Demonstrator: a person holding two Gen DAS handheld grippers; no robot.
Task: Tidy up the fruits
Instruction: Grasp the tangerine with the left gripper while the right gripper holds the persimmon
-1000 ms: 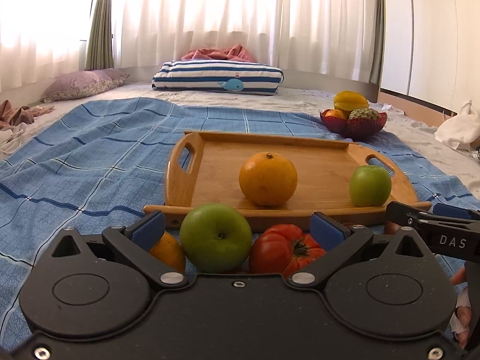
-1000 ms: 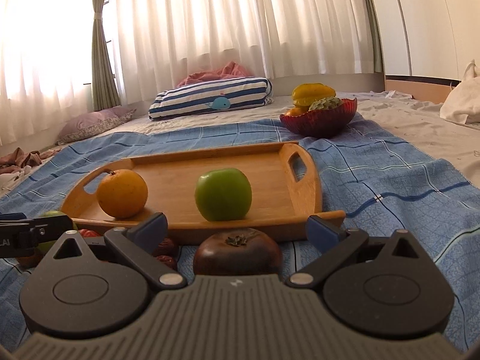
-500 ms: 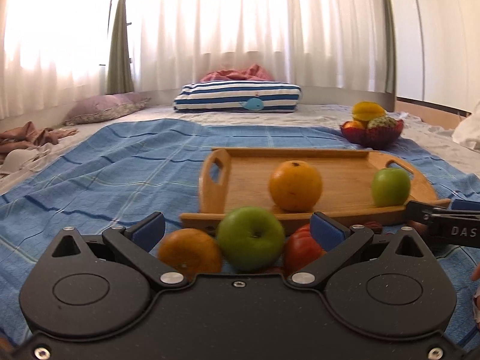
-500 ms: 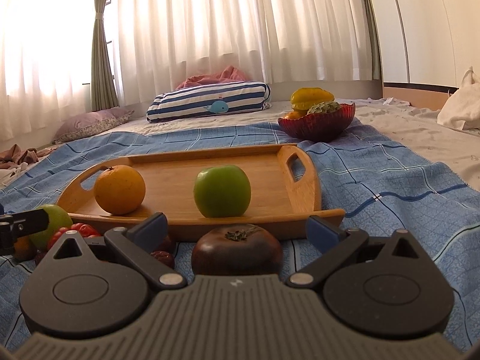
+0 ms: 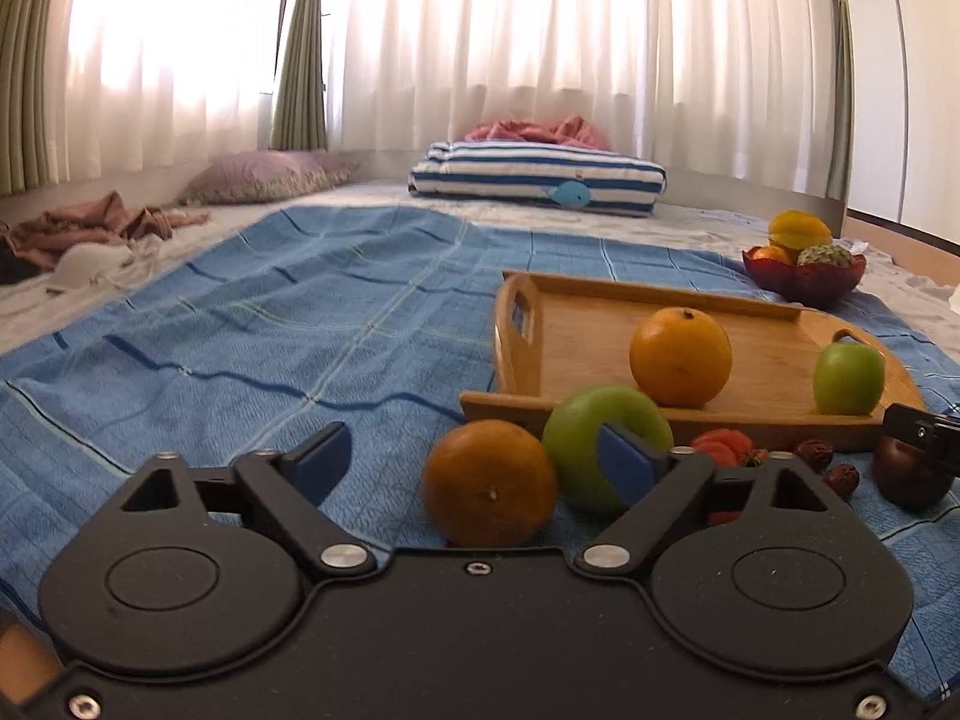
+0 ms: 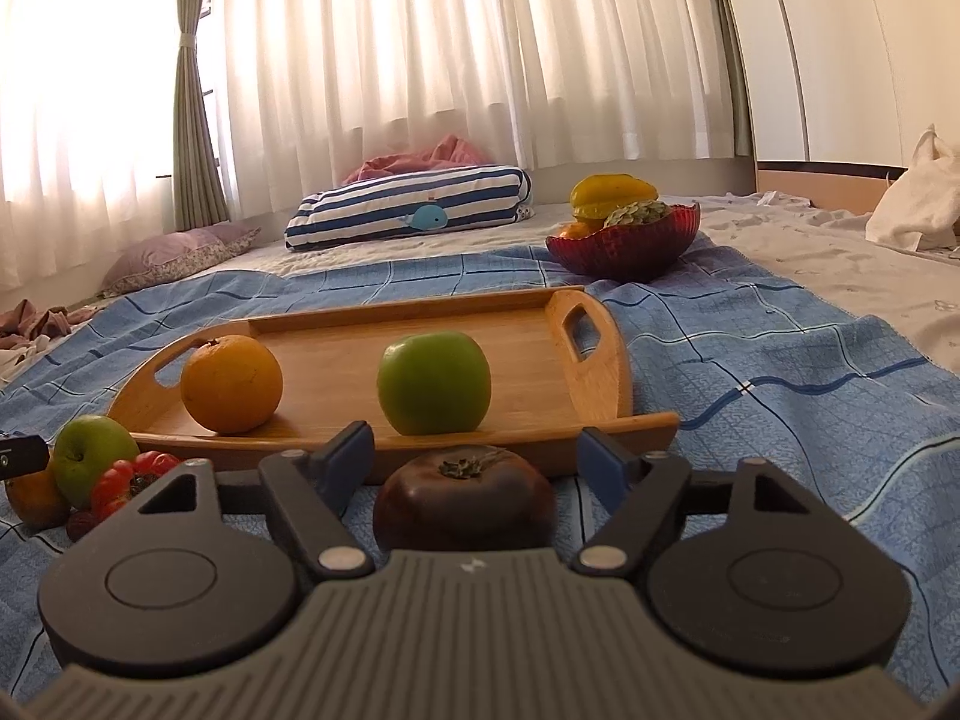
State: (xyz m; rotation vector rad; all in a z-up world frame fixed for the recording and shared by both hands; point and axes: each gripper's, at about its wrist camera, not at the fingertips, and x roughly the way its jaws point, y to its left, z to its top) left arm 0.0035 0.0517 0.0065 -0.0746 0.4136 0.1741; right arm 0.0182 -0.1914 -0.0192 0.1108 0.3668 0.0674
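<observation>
On the blue blanket, a loose orange [image 5: 489,483] lies between the jaws of my left gripper [image 5: 474,459]. Those jaws are closing, and a gap still shows at the left pad. A green apple [image 5: 606,444] sits just behind the right finger, with a red tomato [image 5: 723,444] beside it. My right gripper [image 6: 474,462] straddles a dark brown fruit [image 6: 465,498]; its jaws are closing too, and the pads stand just clear of it. The wooden tray [image 6: 528,348] beyond holds an orange [image 6: 231,384] and a green apple [image 6: 433,383].
A red bowl [image 6: 624,246] of fruit stands behind the tray's right end. Small dark red fruits [image 5: 816,453] lie by the tray's front edge. A striped pillow [image 5: 534,186] and clothes lie far back near the curtains. Bare blanket spreads to the left.
My left gripper has swung left: the loose orange now sits between its jaws instead of the green apple. Both grippers' jaws have narrowed. The right gripper has stayed over the dark fruit.
</observation>
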